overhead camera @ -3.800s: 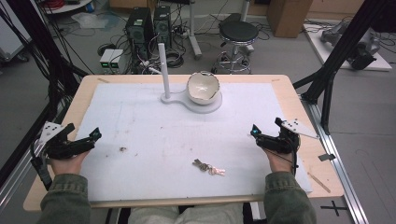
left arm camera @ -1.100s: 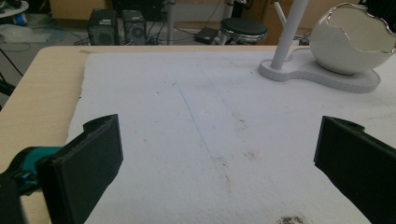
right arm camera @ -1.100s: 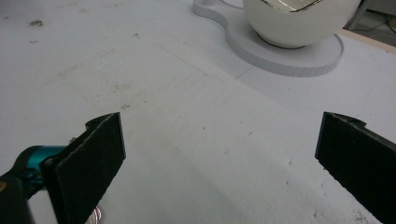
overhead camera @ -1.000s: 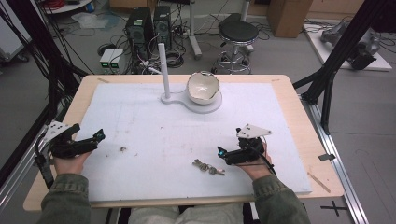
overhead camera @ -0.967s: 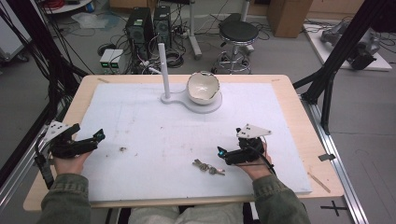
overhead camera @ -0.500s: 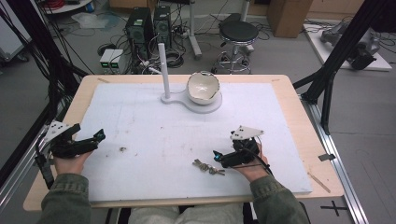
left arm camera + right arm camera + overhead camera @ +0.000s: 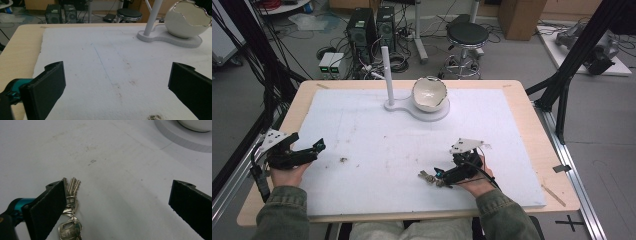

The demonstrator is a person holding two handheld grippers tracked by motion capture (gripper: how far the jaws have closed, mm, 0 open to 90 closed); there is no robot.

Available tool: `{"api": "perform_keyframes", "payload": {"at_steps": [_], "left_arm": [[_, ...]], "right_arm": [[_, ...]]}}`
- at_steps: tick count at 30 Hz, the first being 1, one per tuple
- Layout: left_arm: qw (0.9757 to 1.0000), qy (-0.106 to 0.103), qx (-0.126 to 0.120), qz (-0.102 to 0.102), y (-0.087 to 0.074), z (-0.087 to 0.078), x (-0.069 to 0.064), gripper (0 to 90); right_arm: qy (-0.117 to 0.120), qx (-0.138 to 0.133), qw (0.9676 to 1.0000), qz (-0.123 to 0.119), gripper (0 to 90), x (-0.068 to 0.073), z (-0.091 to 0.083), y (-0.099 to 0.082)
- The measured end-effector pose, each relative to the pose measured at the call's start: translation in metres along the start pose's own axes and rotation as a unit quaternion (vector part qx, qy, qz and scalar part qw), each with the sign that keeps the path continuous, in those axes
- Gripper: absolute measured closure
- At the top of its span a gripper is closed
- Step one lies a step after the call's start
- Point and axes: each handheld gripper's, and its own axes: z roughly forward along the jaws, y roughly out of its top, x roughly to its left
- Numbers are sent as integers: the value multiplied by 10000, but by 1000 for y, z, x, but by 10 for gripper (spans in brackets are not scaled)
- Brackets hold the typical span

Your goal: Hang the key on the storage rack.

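Note:
A bunch of metal keys lies on the white mat near the front edge. My right gripper is low over the mat right at the keys, pointing left. In the right gripper view the keys lie against the inner face of the left jaw, and the right gripper stands wide open around them. My left gripper rests at the mat's left edge. In its own view the left gripper is open with nothing between its jaws.
A white stand at the back middle carries an upright post and a cracked-egg-shaped white bowl; the bowl also shows far off in the left gripper view. A small dark speck lies near the left gripper.
My right gripper has moved left and toward the front edge, from the mat's right side down to the keys. The left gripper has barely moved.

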Motion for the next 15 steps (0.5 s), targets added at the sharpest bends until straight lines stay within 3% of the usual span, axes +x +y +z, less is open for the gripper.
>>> {"api": "perform_keyframes", "payload": {"at_steps": [6,15], "left_arm": [[10000,-4,-5,-23,0,1,0,17],[10000,-30,26,4,0,1,-1,17]], "right_arm": [[139,168,9996,-169,6,8,8,2],[270,348,9988,-234,7,17,17,5]]}}
